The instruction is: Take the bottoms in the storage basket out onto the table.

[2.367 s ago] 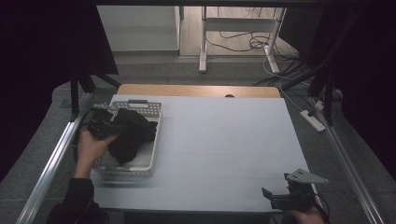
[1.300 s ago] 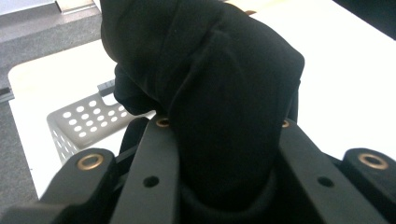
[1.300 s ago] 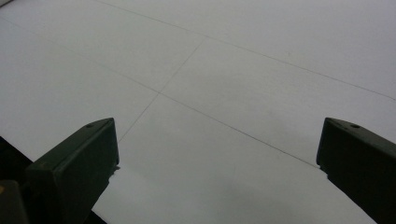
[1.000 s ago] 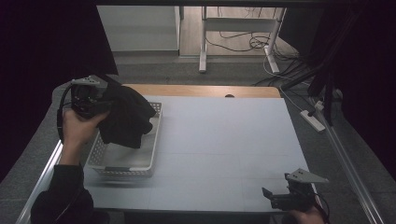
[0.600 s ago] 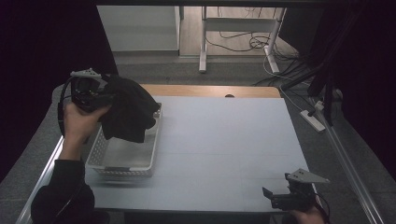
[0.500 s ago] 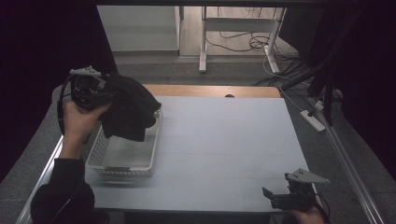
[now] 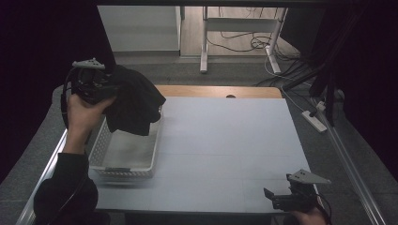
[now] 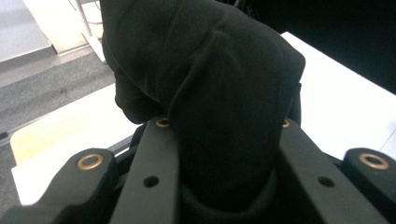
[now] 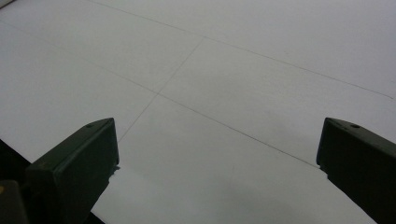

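A: Where is the crumpled black cloth garment [image 7: 133,101] at the moment?

B: Up in the air at the far left of the scene, hanging from the left tongs [image 7: 96,86]. It droops over the far end of the white perforated plastic basket [image 7: 105,145], and its lowest fold dips just past the basket's far rim.

A: So the left tongs have a firm grip on it?

B: Yes. In the left gripper view the two black jaws are clamped against a thick bunch of the black fabric [image 8: 219,107], which bulges up between them and spills forward. The person's left hand [image 7: 84,110] is wrapped round the tool, with the dark sleeve running down to the near left corner.

A: And the basket itself?

B: It sits on the left side of the white bench [image 7: 225,145], long side running near to far. The part of its floor I can see is bare.

A: What about the other side?

B: The right tongs [image 7: 277,199] are low at the near right edge of the bench, well apart from the garment and the basket. In the right gripper view the jaws stand wide, with nothing but the pale bench surface [image 9: 224,93] between them.
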`<state>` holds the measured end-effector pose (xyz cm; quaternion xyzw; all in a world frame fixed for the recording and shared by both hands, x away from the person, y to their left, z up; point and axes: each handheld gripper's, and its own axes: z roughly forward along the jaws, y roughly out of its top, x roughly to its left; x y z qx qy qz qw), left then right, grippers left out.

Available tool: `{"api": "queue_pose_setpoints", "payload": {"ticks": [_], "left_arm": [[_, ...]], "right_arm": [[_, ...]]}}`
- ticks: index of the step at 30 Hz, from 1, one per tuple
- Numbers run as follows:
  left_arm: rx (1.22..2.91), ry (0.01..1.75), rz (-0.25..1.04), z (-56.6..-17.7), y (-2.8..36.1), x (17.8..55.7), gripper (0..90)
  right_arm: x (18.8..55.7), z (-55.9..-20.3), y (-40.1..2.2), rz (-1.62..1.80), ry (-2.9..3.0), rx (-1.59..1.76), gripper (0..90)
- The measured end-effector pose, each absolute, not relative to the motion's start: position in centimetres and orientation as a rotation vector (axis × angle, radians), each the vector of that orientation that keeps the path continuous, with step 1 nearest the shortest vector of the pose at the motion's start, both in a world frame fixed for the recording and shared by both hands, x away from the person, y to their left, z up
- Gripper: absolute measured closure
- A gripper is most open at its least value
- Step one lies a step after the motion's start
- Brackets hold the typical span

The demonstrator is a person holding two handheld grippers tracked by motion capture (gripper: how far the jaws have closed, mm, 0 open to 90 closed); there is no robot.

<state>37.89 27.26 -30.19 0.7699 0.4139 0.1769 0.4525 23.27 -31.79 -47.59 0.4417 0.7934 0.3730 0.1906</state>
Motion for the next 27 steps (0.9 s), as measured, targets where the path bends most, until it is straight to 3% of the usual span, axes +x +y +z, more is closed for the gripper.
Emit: {"api": "queue_pose_setpoints", "payload": {"ticks": [27], "left_arm": [[1.915,0.914,0.412,-28.2,21.9,39.7,76.2]], "right_arm": [[23.3,-47.6,-31.9,1.057,2.224,1.246,0.0]]}}
